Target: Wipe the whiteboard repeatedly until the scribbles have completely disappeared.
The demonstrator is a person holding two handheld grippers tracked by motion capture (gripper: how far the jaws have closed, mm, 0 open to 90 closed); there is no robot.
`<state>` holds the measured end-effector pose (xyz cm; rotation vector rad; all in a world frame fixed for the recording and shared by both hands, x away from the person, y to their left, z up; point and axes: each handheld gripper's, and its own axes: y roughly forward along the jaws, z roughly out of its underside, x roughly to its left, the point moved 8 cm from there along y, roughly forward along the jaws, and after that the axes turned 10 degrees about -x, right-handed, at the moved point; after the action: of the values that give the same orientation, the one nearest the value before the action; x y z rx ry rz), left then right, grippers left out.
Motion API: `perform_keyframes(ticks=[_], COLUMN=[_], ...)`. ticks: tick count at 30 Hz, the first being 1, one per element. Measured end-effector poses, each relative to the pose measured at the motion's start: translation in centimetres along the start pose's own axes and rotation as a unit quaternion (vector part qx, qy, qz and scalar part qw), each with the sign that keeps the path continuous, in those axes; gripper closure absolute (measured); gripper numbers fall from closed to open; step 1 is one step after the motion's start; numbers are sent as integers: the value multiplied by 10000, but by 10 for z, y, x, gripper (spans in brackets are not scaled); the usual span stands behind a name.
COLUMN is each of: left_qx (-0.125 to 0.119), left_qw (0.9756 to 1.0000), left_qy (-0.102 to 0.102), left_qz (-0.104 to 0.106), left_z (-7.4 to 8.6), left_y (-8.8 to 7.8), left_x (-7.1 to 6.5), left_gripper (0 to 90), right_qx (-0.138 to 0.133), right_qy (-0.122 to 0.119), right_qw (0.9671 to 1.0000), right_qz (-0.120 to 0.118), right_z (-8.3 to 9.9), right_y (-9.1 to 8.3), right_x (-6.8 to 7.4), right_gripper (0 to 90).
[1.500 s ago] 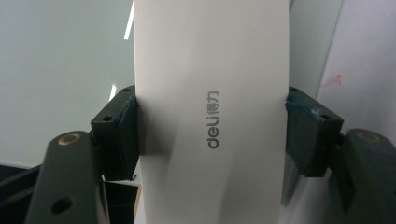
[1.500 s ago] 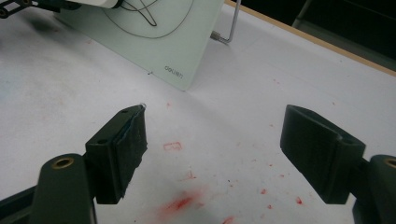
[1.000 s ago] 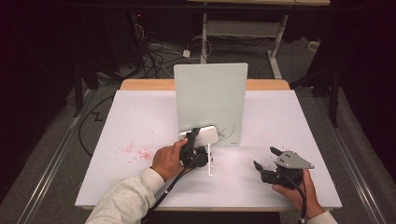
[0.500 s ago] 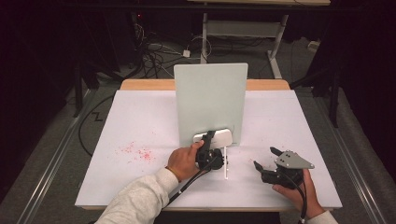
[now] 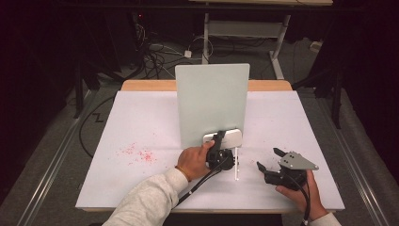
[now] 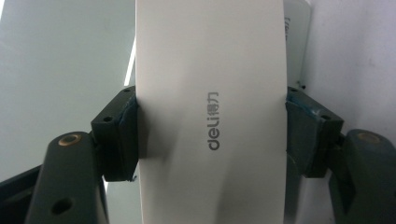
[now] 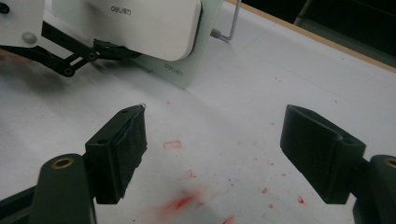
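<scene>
A pale green-white board [image 5: 211, 101] stands upright on the white table [image 5: 141, 127]. My left gripper [image 5: 218, 140] is shut on a white "deli" eraser [image 5: 227, 137], which it holds against the board's lower edge, right of centre. In the left gripper view the eraser [image 6: 210, 116] is clamped between both pads [image 6: 127, 135], with the board [image 6: 56, 70] behind it. My right gripper [image 5: 269, 159] rests low over the table at the right, open, with nothing between its jaws [image 7: 224, 140]. From there the eraser [image 7: 140, 23] shows against the board [image 7: 187, 74].
Red marker crumbs [image 5: 139, 154] are scattered on the table left of the board, and more red smears [image 7: 182, 200] lie under the right gripper. A thin metal stand leg [image 5: 236, 165] juts forward from the board. Cables lie on the floor behind the table.
My left hand has carried the eraser to the right along the board's lower edge. The right gripper has stayed where it was.
</scene>
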<state>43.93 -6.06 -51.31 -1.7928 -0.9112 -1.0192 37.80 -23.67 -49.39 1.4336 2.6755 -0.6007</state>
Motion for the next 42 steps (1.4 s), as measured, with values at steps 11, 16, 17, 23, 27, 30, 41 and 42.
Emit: perform_keyframes(ticks=[11, 16, 17, 23, 27, 30, 41, 42], left_qx=[-200, -179, -135, -85, -85, -91, 41, 79], left_qw=[9996, 9996, 9997, 9997, 9997, 9996, 9999, 9999], left_qy=[-181, -197, -163, -191, -205, -227, -110, -46], left_qz=[-96, -129, -108, -142, -142, -146, -92, -75], left_z=[-10, -8, -7, 1, 7, 12, 32, 34], left_y=[5, 3, 2, -2, -4, -6, -16, -17], left_x=[14, 19, 20, 22, 21, 21, 18, 18], left_gripper=[287, 287, 287, 287, 287, 288, 287, 288], right_qx=[11, 12, 15, -1, 11, 7, 27, 37], right_qy=[2, 10, 30, 2, 7, 2, -10, -1], right_qw=[10000, 10000, 10000, 10000, 10000, 10000, 10000, 10000], right_qz=[0, 9, 12, 20, 9, 6, -6, -1], right_z=[1, 1, 1, 0, 0, 0, 1, 1], right_y=[0, -1, -1, -1, -1, -1, 0, 0], right_x=[0, -1, -1, -1, 0, 0, 0, 1], right_gripper=[234, 234, 233, 233, 233, 233, 233, 233])
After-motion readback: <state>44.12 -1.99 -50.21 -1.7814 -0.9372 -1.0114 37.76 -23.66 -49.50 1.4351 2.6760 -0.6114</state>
